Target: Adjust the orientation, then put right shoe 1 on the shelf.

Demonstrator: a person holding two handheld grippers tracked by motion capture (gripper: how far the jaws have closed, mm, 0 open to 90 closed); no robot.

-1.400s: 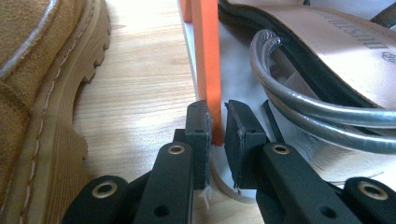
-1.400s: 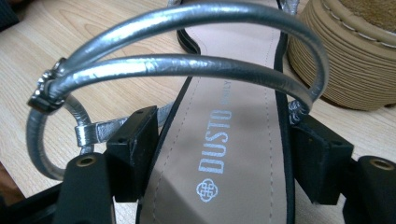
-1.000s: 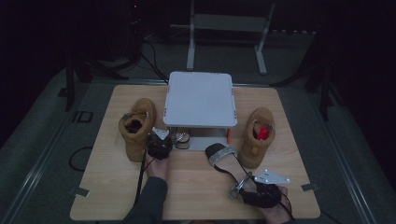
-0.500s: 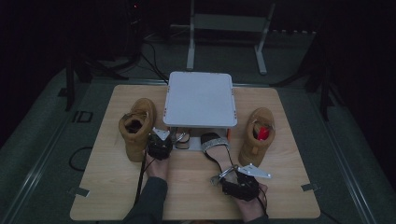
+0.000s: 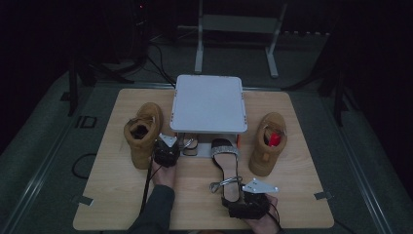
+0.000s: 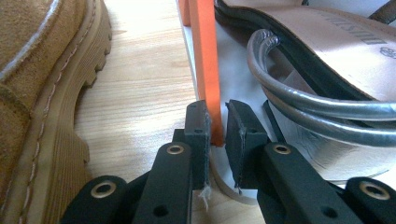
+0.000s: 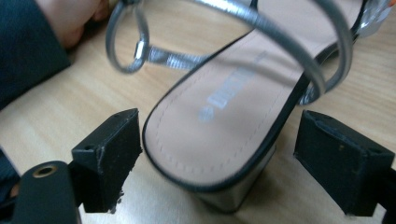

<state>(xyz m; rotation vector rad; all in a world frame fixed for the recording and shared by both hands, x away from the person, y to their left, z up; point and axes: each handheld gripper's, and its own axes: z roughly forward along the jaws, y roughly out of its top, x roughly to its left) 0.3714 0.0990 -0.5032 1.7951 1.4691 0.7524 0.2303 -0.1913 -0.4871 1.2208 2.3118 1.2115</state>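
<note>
Insole print, left gripper view: a dark brand stamp on the tan insole of a sandal (image 6: pixel 345 42), seen upside down at the right edge; its capitals are too cut off and small to spell out, with a small emblem just beside them.
Insole print, right gripper view: a pale stamped word on the heel end of the silver-strapped sandal's insole (image 7: pixel 224 98), blurred past reading.
High view: no lettering can be made out.
</note>
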